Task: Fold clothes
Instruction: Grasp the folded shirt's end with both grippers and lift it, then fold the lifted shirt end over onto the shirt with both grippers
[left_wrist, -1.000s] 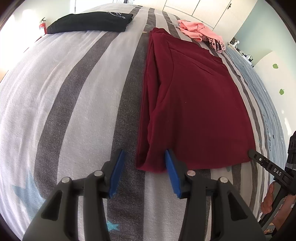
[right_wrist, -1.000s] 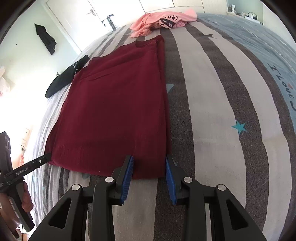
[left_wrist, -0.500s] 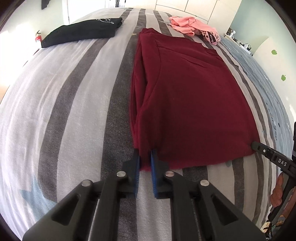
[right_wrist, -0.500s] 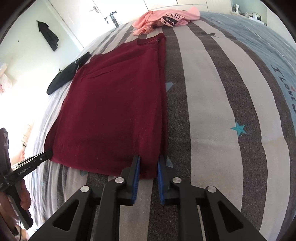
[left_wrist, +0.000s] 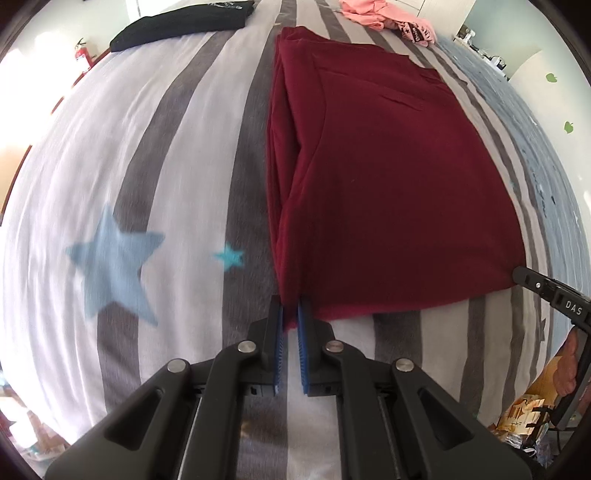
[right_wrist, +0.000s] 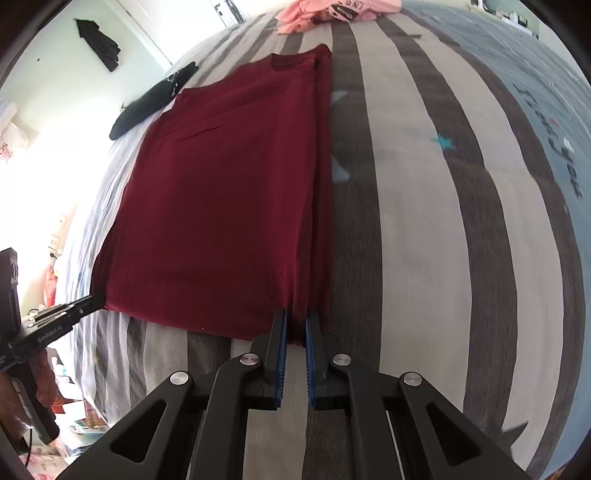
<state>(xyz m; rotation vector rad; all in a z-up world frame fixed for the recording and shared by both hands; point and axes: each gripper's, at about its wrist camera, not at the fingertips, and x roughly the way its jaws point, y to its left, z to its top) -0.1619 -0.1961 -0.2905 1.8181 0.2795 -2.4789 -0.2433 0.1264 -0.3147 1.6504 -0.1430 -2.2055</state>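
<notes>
While the maroon shirt lies lengthwise-folded on the striped bed, left hand-held gripper and right hand-held gripper each clamp a near hem corner: crosswise fold apparently next, needing an even lift.

I see the striped bedspread with a blue star at nine o'clock — a red fire extinguisher at ten, green wall stickers at two.

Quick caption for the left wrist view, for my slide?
Left claw shut on the maroon shirt's near corner, striped bed beneath.
</notes>
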